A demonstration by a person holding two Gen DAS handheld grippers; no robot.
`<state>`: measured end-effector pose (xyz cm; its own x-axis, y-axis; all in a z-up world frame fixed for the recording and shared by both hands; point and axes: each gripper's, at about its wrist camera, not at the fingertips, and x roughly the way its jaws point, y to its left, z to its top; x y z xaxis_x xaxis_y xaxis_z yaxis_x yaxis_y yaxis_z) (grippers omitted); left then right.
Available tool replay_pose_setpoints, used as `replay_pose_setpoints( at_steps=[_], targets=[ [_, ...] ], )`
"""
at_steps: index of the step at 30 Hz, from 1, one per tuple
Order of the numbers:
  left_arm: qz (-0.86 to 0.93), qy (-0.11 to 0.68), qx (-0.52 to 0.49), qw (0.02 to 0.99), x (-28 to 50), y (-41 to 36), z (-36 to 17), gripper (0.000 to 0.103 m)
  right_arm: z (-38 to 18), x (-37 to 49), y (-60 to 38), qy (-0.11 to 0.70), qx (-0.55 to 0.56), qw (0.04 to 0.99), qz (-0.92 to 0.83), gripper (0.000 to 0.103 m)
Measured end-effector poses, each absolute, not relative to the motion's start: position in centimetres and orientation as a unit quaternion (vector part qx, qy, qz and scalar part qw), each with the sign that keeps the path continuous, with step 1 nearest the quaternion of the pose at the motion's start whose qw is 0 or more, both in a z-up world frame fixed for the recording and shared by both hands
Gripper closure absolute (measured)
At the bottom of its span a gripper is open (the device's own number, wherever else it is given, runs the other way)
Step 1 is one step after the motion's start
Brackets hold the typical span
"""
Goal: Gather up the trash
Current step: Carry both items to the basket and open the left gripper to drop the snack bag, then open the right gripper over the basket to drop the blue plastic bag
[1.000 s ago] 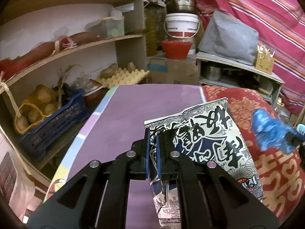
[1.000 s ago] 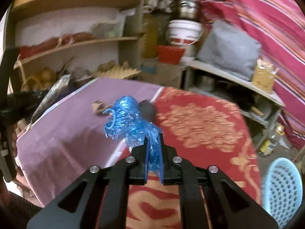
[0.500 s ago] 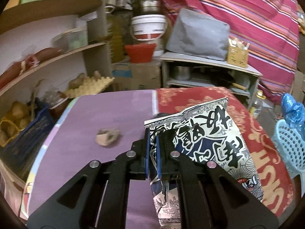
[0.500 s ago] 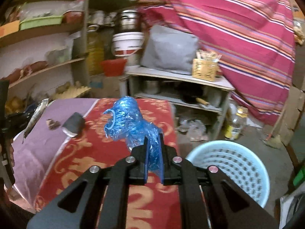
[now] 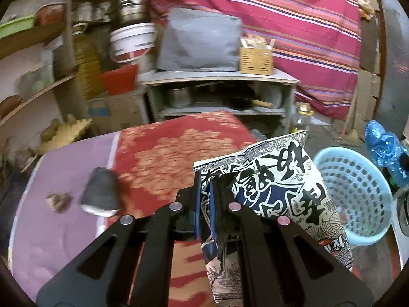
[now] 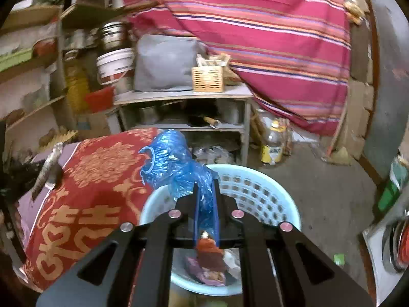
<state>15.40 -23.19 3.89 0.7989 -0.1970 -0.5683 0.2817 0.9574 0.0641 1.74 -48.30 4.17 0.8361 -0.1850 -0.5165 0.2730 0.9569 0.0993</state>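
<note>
My left gripper [image 5: 203, 192] is shut on a black-and-white printed snack bag [image 5: 276, 194], held above the right edge of the red-and-purple covered table [image 5: 173, 153]. My right gripper [image 6: 205, 199] is shut on a crumpled blue plastic bag [image 6: 173, 163] and hangs right over the light blue perforated basket [image 6: 258, 186], which holds some wrappers. In the left wrist view the same blue plastic bag [image 5: 383, 148] shows at the far right above the basket [image 5: 355, 192]. A dark wrapper [image 5: 99, 192] and a small brown scrap [image 5: 58, 200] lie on the purple part of the table.
A grey shelf unit [image 6: 184, 107] with pots, a wicker box [image 6: 208, 78] and a grey bag stands behind the table. Wooden shelves [image 5: 33, 87] with food fill the left. A plastic bottle [image 6: 272, 143] stands on the floor by a striped red curtain [image 6: 268, 38].
Both grippers have swung right, away from the shelves toward the floor beside the table. The blue basket came into view and now lies under the right gripper. Both grips are unchanged.
</note>
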Motion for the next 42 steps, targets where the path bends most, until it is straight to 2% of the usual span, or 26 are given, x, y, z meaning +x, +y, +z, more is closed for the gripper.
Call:
replay_pose_setpoints(
  at_steps=[12,18,21,24,27,29,32,34,35,42],
  targets=[
    [-0.226,0.307,0.087,0.92,14.6,-36.3,1.5,0.099,2.2,0.5,-52.6,0.277,0.109,0.943,-0.148,0.095],
    [-0.259,0.342,0.092,0.899,14.8,-40.0,-1.3,0.097,1.5,-0.1,-55.1,0.28,0.134,0.936,-0.166,0.095],
    [-0.26,0.354,0.102,0.893,14.9,-41.0,-2.4,0.094,1.5,-0.1,-55.6,0.279,0.141,0.935,-0.167,0.095],
    [-0.263,0.364,0.103,0.888,15.0,-41.2,-3.0,0.086,1.3,-0.1,-55.6,0.281,0.139,0.935,-0.166,0.095],
    [-0.265,0.366,0.102,0.886,14.9,-40.7,-3.0,0.067,1.2,0.0,-55.4,0.282,0.138,0.935,-0.165,0.095],
    [-0.261,0.359,0.105,0.89,14.6,-40.7,-2.7,0.064,1.2,0.0,-55.3,0.283,0.14,0.935,-0.164,0.095],
    [-0.267,0.357,0.097,0.89,14.5,-39.9,-2.0,0.053,1.2,0.4,-55.0,0.286,0.139,0.934,-0.163,0.095],
    [-0.264,0.352,0.098,0.893,14.4,-39.4,-1.7,0.034,1.1,0.6,-54.7,0.287,0.138,0.934,-0.161,0.095],
    [-0.261,0.348,0.099,0.895,14.3,-39.2,-1.5,0.03,1.1,0.7,-54.6,0.288,0.137,0.934,-0.161,0.095],
    [-0.237,0.326,0.102,0.91,14.1,-36.6,-0.1,0.023,1.1,1.1,-53.8,0.291,0.13,0.935,-0.157,0.094]
  ],
)
